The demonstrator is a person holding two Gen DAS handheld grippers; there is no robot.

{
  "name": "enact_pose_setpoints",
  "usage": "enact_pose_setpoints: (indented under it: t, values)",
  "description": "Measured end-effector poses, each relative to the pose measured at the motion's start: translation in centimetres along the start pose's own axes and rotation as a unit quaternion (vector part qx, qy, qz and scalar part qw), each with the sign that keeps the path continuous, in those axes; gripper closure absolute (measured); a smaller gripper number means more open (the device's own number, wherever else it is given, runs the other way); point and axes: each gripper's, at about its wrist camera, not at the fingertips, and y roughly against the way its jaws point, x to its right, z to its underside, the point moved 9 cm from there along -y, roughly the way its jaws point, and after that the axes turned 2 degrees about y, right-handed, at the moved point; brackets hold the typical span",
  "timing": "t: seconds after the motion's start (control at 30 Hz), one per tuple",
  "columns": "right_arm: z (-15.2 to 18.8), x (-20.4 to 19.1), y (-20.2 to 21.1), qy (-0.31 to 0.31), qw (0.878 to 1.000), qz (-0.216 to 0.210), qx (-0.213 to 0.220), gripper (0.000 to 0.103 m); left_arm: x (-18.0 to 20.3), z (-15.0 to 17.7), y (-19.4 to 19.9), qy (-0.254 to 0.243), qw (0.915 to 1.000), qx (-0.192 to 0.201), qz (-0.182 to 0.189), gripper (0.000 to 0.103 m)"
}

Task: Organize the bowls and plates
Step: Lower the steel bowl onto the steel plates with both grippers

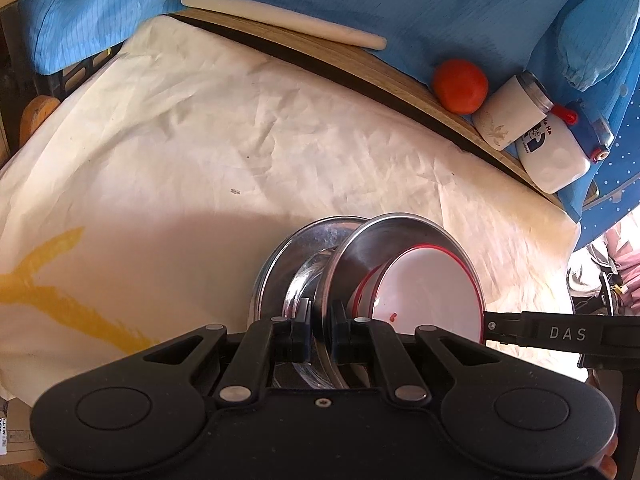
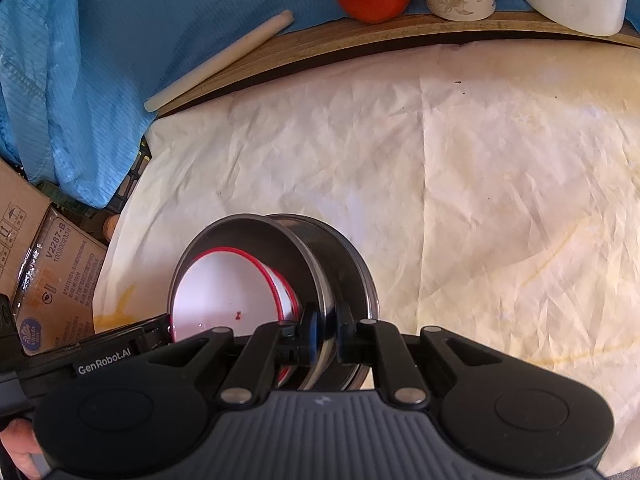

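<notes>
Steel rims sit pinched in both of your tools. Your left hand-held gripper (image 1: 320, 330) is pressed together on the rim of the steel bowl (image 1: 360, 248), and your right hand-held gripper (image 2: 325, 330) is clamped on the rim of the same nested set from the other side. The set is tipped on edge over the near part of the surface (image 1: 180, 152); whether its lower rim touches the cloth or hangs just clear, you cannot tell from either wrist view.

Nested inside that steel bowl is a white bowl with a red rim (image 1: 428, 292), its inside facing your right tool. Behind the steel bowl's base is a clear glass dish (image 1: 308, 280), and behind that a steel plate (image 1: 280, 256) with its rim toward the open cloth. The exact order of the back pieces is hard to read through the reflections.

As a judgement, the gathering looks largely done: no other plate or bowl lies loose on the pale cloth. What seems left is to set the stack down flat and release it; where it belongs is not shown.

Beyond the cloth, along the far edge, a wooden board (image 2: 360, 36) carries a white rod (image 1: 280, 16), a tomato (image 1: 460, 86), a white jar (image 1: 512, 112) and a white bottle (image 1: 556, 156), all against blue fabric (image 1: 360, 0). None of these look like part of the job.
</notes>
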Motion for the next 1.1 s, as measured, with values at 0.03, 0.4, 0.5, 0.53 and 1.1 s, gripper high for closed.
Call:
enact_pose_setpoints:
  t: [0.03,0.4,0.5,0.53,1.1]
  values:
    - [0.0,0.0,0.0,0.000,1.000,0.000,0.000,0.093,0.0,0.0,0.0,0.000,1.0000,0.000,0.000,0.097]
    - [0.1,-0.1,-0.5,0.003,1.000,0.002,-0.007,0.093,-0.4,0.1,-0.4,0.002,1.0000,-0.008,-0.002,0.097]
    - [0.1,-0.1,-0.5,0.005,1.000,0.002,-0.008,0.093,-0.4,0.1,-0.4,0.002,1.0000,-0.008,-0.003,0.097]
    - [0.2,-0.1,-0.6,0.005,1.000,0.001,-0.008,0.092,-0.4,0.1,-0.4,0.002,1.0000,-0.008,-0.004,0.097]
    - [0.3,0.1,-1.3,0.005,1.000,0.000,-0.017,0.092,-0.6,0.3,-0.9,0.006,0.9998,-0.015,-0.008,0.097]
